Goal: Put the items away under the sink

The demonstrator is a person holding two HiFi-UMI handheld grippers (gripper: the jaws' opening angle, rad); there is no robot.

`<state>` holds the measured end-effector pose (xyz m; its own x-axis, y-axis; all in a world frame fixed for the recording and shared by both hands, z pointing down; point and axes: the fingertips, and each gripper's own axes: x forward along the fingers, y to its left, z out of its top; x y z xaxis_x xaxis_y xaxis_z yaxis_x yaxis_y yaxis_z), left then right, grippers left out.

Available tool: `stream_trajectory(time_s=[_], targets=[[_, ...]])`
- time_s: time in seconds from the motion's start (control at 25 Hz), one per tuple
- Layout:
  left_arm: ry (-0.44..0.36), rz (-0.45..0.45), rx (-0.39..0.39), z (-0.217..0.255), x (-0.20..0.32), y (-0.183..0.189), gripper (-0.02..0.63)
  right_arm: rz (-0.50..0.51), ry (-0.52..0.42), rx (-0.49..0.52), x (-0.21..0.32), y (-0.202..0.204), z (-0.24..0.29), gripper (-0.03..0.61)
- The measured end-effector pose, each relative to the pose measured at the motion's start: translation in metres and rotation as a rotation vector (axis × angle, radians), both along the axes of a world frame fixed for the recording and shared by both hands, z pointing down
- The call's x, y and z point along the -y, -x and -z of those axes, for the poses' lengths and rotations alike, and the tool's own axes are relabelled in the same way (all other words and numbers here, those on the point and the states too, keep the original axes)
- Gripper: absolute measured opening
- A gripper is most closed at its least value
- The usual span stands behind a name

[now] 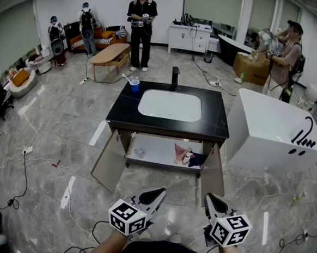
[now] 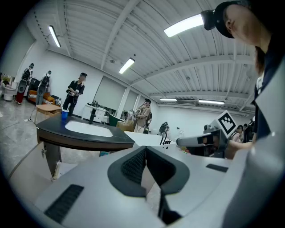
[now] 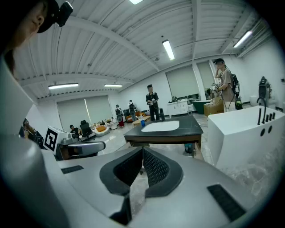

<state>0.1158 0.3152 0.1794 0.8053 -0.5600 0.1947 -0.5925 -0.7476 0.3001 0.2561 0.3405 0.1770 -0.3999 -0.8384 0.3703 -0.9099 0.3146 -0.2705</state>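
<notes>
While we hold the left gripper (image 1: 157, 193) and right gripper (image 1: 209, 199) side by side, both have jaws pressed together on nothing. Ahead of both tips, well apart, the items (image 1: 188, 156) lie in the open cabinet (image 1: 158, 149) beneath the sink (image 1: 170, 105).

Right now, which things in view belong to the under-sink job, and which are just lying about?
Job: black-topped sink cabinet, doors open; white lower shelf; pink item, dark item on it; blue cup on counter, perhaps; left gripper, right gripper, both shut, empty.
Lying about: white bathtub; low wooden table; brown cardboard box; floor cables.
</notes>
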Motion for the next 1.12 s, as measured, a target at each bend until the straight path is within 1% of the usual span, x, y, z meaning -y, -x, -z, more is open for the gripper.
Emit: stream_trajectory(time_s=[0.4,0.56,0.72,0.96,1.12], targets=[[-0.033,0.024,0.030,0.008,0.012,0.012,0.009,0.008,-0.022,-0.011,0.014,0.011,-0.001,0.035],[-0.063,0.035,0.047,0.016,0.017,0.014,0.009,0.005,-0.033,-0.001,0.022,0.017,-0.001,0.035],[-0.083,0.052,0.045,0.023,0.019,0.019,0.009,-0.004,-0.051,0.020,0.028,0.027,-0.001,0.037],[-0.090,0.057,0.047,0.025,0.017,0.024,0.009,0.020,-0.066,0.012,0.034,0.046,0.001,0.038],[-0.081,0.054,0.051,0.021,0.016,0.028,0.009,0.023,-0.066,0.034,0.037,0.055,0.000,0.038]])
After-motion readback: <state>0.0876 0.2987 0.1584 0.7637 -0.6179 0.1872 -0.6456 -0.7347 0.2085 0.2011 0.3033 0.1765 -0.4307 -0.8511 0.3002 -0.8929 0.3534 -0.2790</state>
